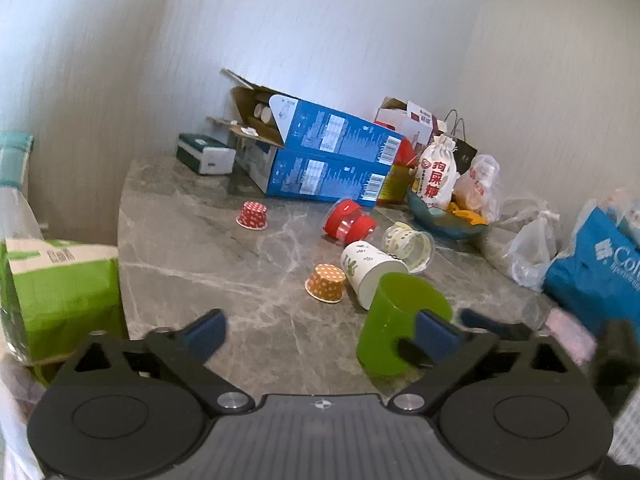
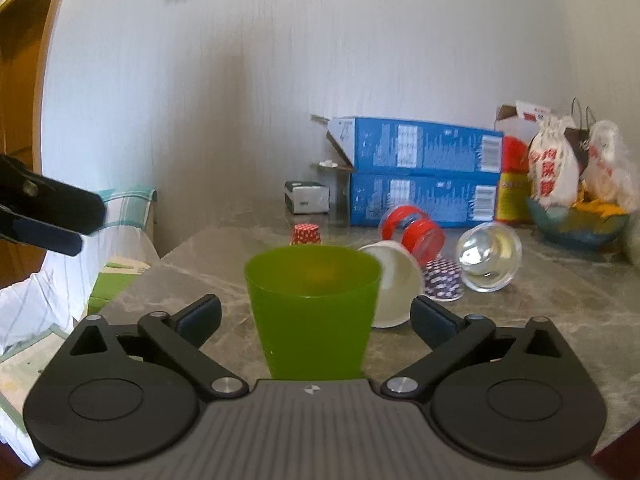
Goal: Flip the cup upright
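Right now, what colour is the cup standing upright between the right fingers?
Translucent green cup; best seen in the right wrist view.

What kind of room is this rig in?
Likely a home dining or kitchen corner: a marble-look table against a wall, cluttered with snack bags in a bowl, blue cartons and scattered cups like the green cup.
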Demonstrator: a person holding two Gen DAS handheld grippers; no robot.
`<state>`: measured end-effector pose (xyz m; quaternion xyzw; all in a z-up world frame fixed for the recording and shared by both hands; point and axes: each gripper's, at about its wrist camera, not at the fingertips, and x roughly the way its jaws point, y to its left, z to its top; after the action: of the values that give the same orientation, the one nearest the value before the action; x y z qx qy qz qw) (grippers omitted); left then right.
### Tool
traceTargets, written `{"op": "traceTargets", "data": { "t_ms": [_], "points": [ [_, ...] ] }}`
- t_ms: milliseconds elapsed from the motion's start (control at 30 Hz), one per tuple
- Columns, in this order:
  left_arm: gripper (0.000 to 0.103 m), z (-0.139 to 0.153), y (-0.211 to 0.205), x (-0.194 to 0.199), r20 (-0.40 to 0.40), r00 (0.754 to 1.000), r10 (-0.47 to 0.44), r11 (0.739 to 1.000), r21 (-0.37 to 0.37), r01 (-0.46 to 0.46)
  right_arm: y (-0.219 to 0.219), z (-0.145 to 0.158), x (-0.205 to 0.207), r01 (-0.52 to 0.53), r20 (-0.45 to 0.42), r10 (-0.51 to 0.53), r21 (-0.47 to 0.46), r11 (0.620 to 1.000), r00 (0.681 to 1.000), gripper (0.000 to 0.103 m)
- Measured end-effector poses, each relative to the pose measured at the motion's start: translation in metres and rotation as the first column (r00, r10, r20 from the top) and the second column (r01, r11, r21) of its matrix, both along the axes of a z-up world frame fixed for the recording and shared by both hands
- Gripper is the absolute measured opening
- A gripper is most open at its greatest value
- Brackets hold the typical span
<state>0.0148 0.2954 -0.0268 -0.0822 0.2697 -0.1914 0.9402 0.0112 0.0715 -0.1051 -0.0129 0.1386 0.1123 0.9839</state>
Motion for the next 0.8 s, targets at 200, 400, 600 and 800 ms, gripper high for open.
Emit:
{"op": "traceTargets", "data": {
  "t_ms": [200,400,600,800],
  "points": [
    [0.103,0.008,-0.014,-0.008,0.027,1.000,-0.014,0.998,0.062,0.012,-0.034,0.037,-0.036,0.019,-0.013,-0.018,0.060,0.998,1.000,0.102],
    [0.103,0.029,-0.036,-0.018,0.040,0.999,0.033,0.985,0.168,-0.040,-0.052,0.071,-0.033,0.239,-0.281,-0.231,-0.004,0.971,0.931,0.102],
    [0.103,0.040,-0.048,-0.020,0.001,1.000,0.010,0.986,0.164,-0.011,-0.056,0.083,-0.048,0.237,-0.280,-0.237,-0.034,0.971,0.930,0.102],
    [0.103,0.038,-0.058,-0.023,-0.018,1.000,0.002,0.986,0.165,0.001,-0.067,0.088,-0.051,0.247,-0.268,-0.231,0.025,0.969,0.935,0.102]
  ]
}}
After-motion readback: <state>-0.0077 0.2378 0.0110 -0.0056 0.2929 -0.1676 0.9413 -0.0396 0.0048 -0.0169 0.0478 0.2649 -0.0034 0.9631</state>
